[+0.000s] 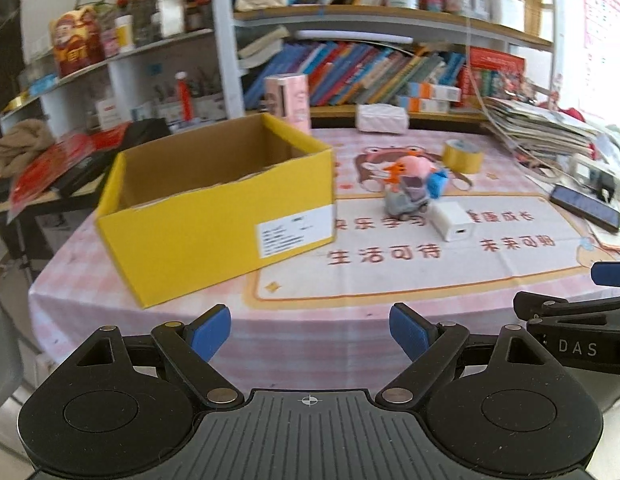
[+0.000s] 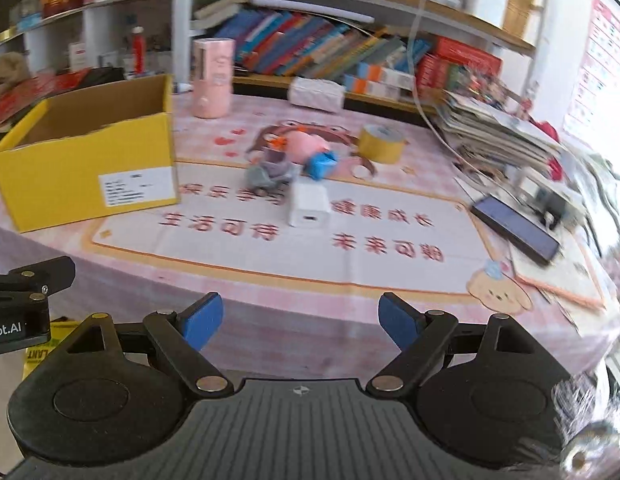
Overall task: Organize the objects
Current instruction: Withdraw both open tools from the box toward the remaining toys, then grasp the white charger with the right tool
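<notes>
An open yellow cardboard box (image 1: 213, 216) (image 2: 89, 168) stands on the left of the table. A white charger block (image 1: 452, 222) (image 2: 308, 206), a grey toy car (image 1: 404, 200) (image 2: 267, 174), a pink toy (image 1: 416, 166) (image 2: 305, 144), a small blue piece (image 1: 437, 184) (image 2: 322, 164) and a yellow tape roll (image 1: 462, 155) (image 2: 380, 142) lie mid-table. My left gripper (image 1: 310, 334) is open and empty at the near table edge. My right gripper (image 2: 299, 322) is open and empty beside it; its side shows in the left wrist view (image 1: 570, 312).
A pink-checked cloth with a printed mat (image 1: 410, 264) covers the table. A phone (image 2: 514, 228), a stack of papers (image 2: 502, 136), a pink carton (image 2: 211, 78) and a tissue pack (image 2: 316, 94) sit around the edges. Bookshelves (image 2: 330, 52) stand behind.
</notes>
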Motion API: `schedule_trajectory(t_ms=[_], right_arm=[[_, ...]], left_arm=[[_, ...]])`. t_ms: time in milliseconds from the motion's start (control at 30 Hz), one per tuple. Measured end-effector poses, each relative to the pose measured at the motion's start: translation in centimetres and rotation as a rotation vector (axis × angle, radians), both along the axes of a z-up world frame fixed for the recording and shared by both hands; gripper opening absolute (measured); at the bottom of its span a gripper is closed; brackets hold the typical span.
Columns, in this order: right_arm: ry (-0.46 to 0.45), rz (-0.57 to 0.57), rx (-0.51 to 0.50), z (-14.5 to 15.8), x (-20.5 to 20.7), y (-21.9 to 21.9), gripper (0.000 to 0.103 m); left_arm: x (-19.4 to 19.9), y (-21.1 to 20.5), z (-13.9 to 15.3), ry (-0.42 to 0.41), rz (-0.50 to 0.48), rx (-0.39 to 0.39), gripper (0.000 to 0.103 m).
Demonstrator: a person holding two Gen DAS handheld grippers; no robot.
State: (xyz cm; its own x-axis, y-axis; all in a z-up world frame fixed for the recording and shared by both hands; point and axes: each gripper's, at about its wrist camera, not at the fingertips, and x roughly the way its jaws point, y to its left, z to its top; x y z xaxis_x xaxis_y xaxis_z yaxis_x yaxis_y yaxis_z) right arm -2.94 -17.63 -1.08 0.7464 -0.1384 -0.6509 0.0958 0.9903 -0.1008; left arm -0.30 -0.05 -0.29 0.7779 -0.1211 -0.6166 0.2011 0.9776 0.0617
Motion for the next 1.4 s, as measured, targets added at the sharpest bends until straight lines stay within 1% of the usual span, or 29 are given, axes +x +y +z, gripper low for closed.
schedule_trajectory(t_ms=[133, 400, 700, 767, 833, 900, 1033, 1167, 1300, 1400], right_arm=[[0.003, -0.043, 0.005, 0.0, 0.3, -1.7, 0.084], [0.013, -0.087, 0.022, 0.0, 2.2, -5.5, 0.084], [0.013, -0.053, 0.045, 0.4, 6.2, -9.0, 0.081], [0.018, -0.034, 0.053, 0.3, 7.2, -9.7, 0.080], [0.028, -0.006, 0.063, 0.2, 8.5, -10.3, 0.076], [0.039, 0.026, 0.075, 0.0, 9.5, -10.8, 0.068], [0.063, 0.108, 0.101, -0.4, 11.7, -11.2, 0.061], [0.094, 0.202, 0.118, -1.0, 13.7, -11.0, 0.060], [0.122, 0.284, 0.125, -1.7, 15.6, -10.3, 0.061], [0.139, 0.322, 0.137, -2.2, 16.9, -9.9, 0.063]], left_arm=[[1.0, -1.8, 0.0, 0.002, -0.037, 0.000, 0.089], [3.3, -5.3, 0.2, -0.003, -0.087, -0.007, 0.089], [6.8, -8.8, 0.0, 0.020, -0.080, -0.020, 0.084], [7.6, -9.4, 0.0, 0.017, -0.064, -0.024, 0.079], [8.5, -9.9, 0.1, 0.012, -0.043, -0.029, 0.076], [9.3, -10.4, 0.2, 0.009, -0.018, -0.029, 0.075], [10.4, -10.9, 0.1, 0.013, 0.037, -0.017, 0.074], [11.1, -11.0, -0.1, 0.029, 0.089, -0.006, 0.074], [11.4, -10.6, 0.2, 0.023, 0.137, -0.009, 0.074], [11.5, -10.3, 0.4, 0.019, 0.172, -0.001, 0.074]])
